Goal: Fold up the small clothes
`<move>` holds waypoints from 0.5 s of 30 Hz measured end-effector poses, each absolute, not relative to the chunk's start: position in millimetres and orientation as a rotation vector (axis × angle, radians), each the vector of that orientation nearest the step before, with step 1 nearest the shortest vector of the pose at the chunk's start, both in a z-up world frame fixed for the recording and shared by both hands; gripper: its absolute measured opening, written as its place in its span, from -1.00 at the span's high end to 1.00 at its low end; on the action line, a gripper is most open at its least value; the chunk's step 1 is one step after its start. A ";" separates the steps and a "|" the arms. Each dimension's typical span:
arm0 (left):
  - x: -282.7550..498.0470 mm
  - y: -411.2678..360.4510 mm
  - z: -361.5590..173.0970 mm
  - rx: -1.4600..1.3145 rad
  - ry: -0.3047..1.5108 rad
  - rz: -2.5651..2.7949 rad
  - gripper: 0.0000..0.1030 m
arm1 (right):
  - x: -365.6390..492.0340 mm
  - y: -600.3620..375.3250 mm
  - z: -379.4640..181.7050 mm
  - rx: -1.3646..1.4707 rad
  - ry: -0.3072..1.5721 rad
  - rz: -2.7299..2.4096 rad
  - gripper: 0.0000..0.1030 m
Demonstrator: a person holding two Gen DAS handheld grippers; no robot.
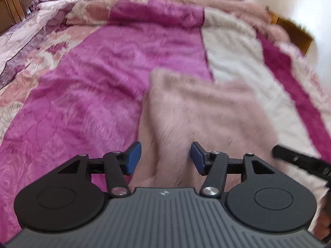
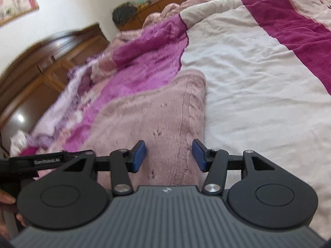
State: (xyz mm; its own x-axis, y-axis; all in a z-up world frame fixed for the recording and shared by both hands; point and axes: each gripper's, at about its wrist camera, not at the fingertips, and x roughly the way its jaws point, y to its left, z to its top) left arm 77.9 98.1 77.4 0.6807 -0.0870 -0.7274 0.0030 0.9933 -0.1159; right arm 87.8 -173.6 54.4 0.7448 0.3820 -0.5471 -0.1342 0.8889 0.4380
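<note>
Pale pink knit garment [image 1: 198, 111] lies folded lengthwise on the bed [image 2: 258, 78], over the magenta blanket [image 1: 93, 78]. Left gripper [image 1: 166, 158] and right gripper [image 2: 169, 155] hover with jaws apart, holding nothing. Likely between folds; next needs a fresh edge grip.

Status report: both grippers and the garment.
Left gripper open, empty. Right gripper open, empty. Pink knit garment flat on bed, under both. Nothing in the way.

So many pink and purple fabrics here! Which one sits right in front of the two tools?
The dusty-pink knitted garment, fuzzy, with a cable pattern. It lies on top of the magenta blanket and white sheet, directly ahead of both tools.
</note>
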 end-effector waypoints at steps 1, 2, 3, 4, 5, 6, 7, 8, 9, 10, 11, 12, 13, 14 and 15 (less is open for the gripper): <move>77.8 98.7 72.9 -0.095 0.831 -0.045 -0.19 | 88.1 -172.3 54.1 0.368 0.687 0.295 -0.03; 76.4 99.7 69.9 -0.089 0.833 -0.044 -0.23 | 88.1 -173.1 54.1 0.366 0.691 0.299 -0.03; 75.9 101.3 68.7 -0.087 0.832 -0.042 -0.28 | 88.1 -174.8 54.5 0.375 0.693 0.303 -0.03; 75.9 103.0 68.2 -0.091 0.829 -0.039 -0.30 | 88.5 -177.1 55.1 0.389 0.694 0.308 -0.04; 75.7 104.3 69.0 -0.098 0.827 -0.040 -0.30 | 89.1 -179.8 55.4 0.404 0.694 0.311 -0.05; 76.0 105.8 70.2 -0.110 0.824 -0.044 -0.31 | 90.6 -183.1 56.0 0.424 0.693 0.313 -0.05; 78.2 106.9 71.6 -0.122 0.821 -0.049 -0.31 | 92.7 -187.0 56.4 0.447 0.693 0.312 -0.05; 79.7 108.1 73.2 -0.137 0.816 -0.056 -0.32 | 95.1 -191.2 56.8 0.474 0.691 0.307 -0.27; 80.3 109.6 74.0 -0.150 0.812 -0.066 -0.40 | 97.3 -194.9 57.1 0.499 0.687 0.304 -0.41; 82.3 110.6 74.5 -0.159 0.812 -0.073 -0.44 | 99.5 -198.2 57.1 0.522 0.682 0.301 -0.61; 85.1 110.6 75.0 -0.166 0.814 -0.077 -0.52 | 102.7 -201.6 56.6 0.541 0.682 0.303 -0.63; 87.2 111.7 73.7 -0.172 0.818 -0.079 -0.54 | 106.1 -203.6 55.4 0.552 0.693 0.310 -0.62; 89.4 111.5 72.6 -0.176 0.824 -0.077 -0.56 | 109.9 -204.8 53.7 0.561 0.710 0.321 -0.62; 91.8 112.3 70.1 -0.183 0.834 -0.072 -0.60 | 114.4 -206.3 50.4 0.576 0.733 0.333 -0.62; 94.3 114.4 67.3 -0.198 0.844 -0.068 -0.64 | 117.3 -207.0 47.5 0.588 0.748 0.340 -0.62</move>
